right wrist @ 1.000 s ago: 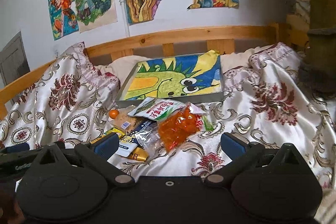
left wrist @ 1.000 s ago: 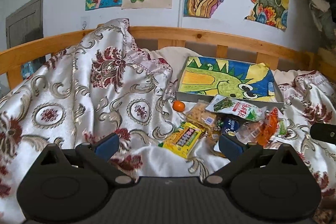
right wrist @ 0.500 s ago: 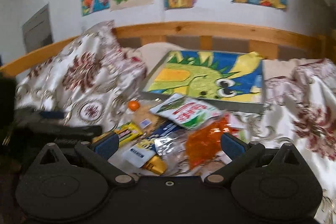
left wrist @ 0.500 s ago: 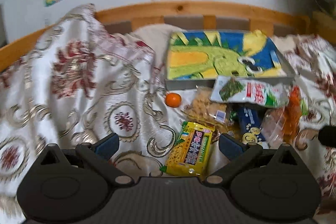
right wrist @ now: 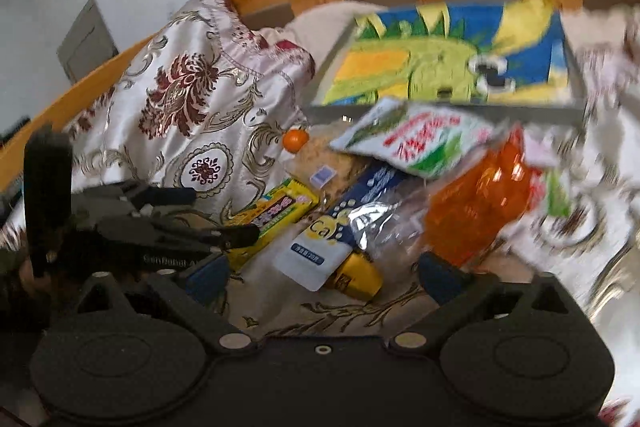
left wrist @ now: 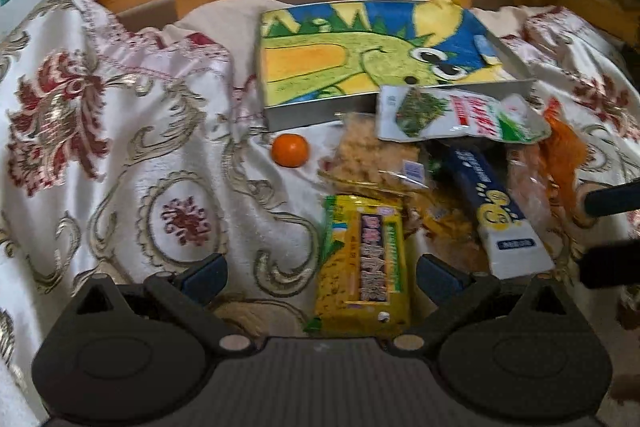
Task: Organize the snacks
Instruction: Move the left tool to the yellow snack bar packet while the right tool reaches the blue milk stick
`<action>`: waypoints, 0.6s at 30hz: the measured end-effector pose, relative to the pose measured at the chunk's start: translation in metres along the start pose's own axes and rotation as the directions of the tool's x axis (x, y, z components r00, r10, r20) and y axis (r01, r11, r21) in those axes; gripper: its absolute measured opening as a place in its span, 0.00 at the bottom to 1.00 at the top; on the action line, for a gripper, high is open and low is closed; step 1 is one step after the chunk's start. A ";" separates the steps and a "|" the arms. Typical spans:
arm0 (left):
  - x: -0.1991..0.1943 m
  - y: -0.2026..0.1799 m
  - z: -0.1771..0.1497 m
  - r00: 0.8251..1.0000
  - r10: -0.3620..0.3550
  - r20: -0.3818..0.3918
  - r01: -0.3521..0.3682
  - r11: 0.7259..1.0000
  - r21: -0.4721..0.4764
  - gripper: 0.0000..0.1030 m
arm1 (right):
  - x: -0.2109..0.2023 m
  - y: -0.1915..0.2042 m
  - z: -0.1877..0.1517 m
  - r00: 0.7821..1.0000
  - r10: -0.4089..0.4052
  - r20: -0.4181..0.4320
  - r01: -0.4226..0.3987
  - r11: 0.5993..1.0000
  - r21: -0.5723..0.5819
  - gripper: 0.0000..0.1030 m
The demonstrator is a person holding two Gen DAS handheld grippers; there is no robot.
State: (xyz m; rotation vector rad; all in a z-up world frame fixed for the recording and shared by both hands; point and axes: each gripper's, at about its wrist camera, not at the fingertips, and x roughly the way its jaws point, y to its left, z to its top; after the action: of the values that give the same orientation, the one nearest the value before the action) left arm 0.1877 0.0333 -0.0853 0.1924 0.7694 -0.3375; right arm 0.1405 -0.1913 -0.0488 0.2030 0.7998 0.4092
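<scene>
Yellow packet [left wrist: 362, 267] between wide-apart left claw [left wrist: 320, 277] tips, ungripped; right claw [right wrist: 322, 277] apart, closing over blue-white packet [right wrist: 320, 251]. Approaching; next, clamping. Box [left wrist: 312, 107] at twelve o'clock.

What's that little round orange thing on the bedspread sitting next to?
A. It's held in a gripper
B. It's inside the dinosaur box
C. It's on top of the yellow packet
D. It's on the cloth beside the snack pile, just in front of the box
D: the small orange fruit lies bare on the bedspread, in front of the dinosaur box, left of the snacks.
</scene>
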 end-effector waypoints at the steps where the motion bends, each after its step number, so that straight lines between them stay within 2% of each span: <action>1: 0.000 -0.001 0.001 1.000 -0.016 -0.001 0.016 1.000 0.015 0.99 | 0.003 -0.003 0.001 1.000 0.014 -0.014 -0.014 1.000 0.025 0.90; 5: 0.001 -0.008 0.000 0.998 -0.067 -0.021 0.069 0.993 0.093 0.93 | 0.012 -0.005 0.001 0.999 0.035 -0.035 -0.033 0.998 0.050 0.84; 7: 0.003 -0.009 0.001 0.997 -0.077 -0.026 0.079 0.992 0.103 0.91 | 0.016 -0.003 0.002 0.998 0.044 -0.038 -0.042 0.998 0.048 0.79; 14: 0.012 -0.009 0.002 0.995 -0.073 -0.071 0.079 0.993 0.092 0.71 | 0.033 0.002 0.006 0.999 0.033 -0.039 -0.031 0.997 0.064 0.66; 18: 0.015 -0.016 0.004 0.998 -0.037 -0.059 0.044 0.991 0.129 0.68 | 0.046 0.001 0.012 1.000 -0.012 -0.027 0.015 0.995 0.103 0.65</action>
State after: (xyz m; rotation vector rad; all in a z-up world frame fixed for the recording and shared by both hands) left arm 0.1946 0.0134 -0.0941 0.3105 0.8090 -0.4227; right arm 0.1772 -0.1711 -0.0702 0.2888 0.8483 0.3590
